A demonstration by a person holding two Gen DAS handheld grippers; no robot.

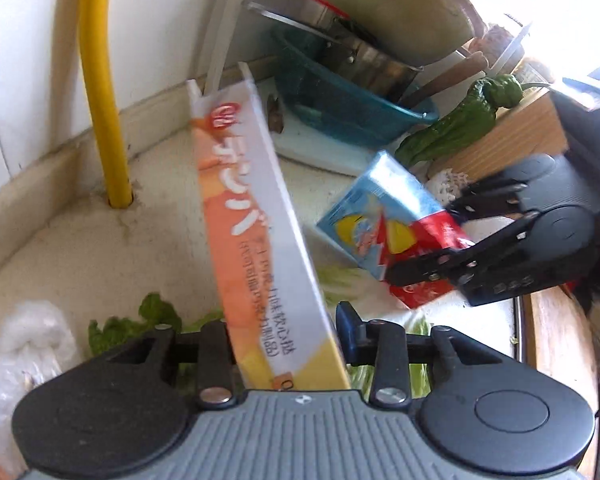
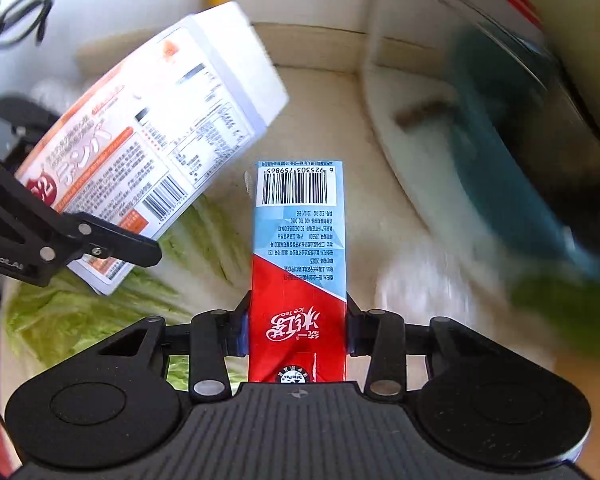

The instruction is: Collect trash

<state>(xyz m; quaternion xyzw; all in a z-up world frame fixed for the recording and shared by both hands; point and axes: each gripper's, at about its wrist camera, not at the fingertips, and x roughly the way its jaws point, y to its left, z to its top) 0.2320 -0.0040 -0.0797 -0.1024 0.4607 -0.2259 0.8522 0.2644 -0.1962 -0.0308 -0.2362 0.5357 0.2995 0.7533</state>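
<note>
My left gripper [image 1: 284,340] is shut on an orange and white snack box [image 1: 252,216] and holds it above the counter. The box also shows in the right wrist view [image 2: 148,136], with the left gripper [image 2: 100,240] on its lower end. My right gripper [image 2: 296,332] is shut on a red and blue ice tea carton [image 2: 300,264], held clear of the counter. In the left wrist view the carton [image 1: 384,216] sits at centre right with the right gripper [image 1: 428,268] shut on its red end.
Cabbage leaves [image 2: 100,304] lie on the beige counter [image 1: 80,248] under both boxes. A yellow pipe [image 1: 100,80] rises at the back left. A teal basket [image 1: 340,96] with pots stands at the back, green peppers [image 1: 460,120] on a wooden board beside it. A white plastic bag [image 1: 24,344] lies front left.
</note>
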